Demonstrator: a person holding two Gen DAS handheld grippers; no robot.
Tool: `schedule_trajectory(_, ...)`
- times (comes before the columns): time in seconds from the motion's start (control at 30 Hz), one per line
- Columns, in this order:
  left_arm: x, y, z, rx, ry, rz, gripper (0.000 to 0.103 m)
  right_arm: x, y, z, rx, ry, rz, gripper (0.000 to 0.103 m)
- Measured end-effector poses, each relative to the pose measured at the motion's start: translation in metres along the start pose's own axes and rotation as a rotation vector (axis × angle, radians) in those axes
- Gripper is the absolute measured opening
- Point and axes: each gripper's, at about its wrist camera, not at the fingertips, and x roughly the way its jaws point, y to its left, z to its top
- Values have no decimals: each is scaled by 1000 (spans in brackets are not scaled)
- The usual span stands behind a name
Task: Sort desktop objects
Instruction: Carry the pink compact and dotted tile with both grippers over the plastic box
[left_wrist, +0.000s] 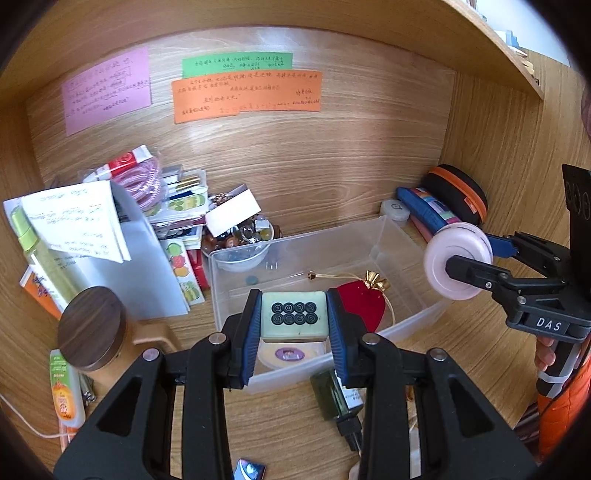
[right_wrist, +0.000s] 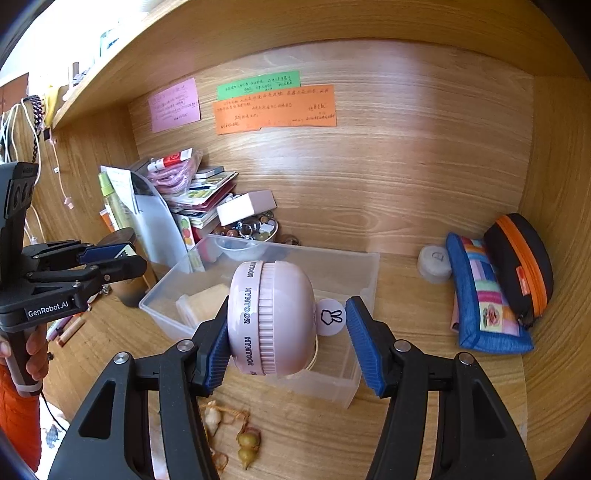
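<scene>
Evidently both grippers carry items for the clear bin (left_wrist: 373, 236): the left gripper (left_wrist: 294, 325) clamps a mahjong-style tile (left_wrist: 294, 314) above its near edge, while the right gripper (right_wrist: 288, 332) holds a pink round case (right_wrist: 269, 321) over it.

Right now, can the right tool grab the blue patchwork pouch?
Probably not yet. The right tool is already full with the pink round gadget. The way to the blue patchwork pouch looks free, though.

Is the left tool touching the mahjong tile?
Touching. In the left wrist view, the left tool has both blue pads pressed against the sides of the mahjong tile, holding it above the clear bin.
</scene>
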Motion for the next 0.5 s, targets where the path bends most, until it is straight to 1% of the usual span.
schedule_trajectory(0.2,21,-1,9,7,25,-23,33,17,-1,9,-18,22,-14,55)
schedule_trajectory(0.5,59,7,19,-7,74,-27,33,47,-5,15,-28,70,-19,55)
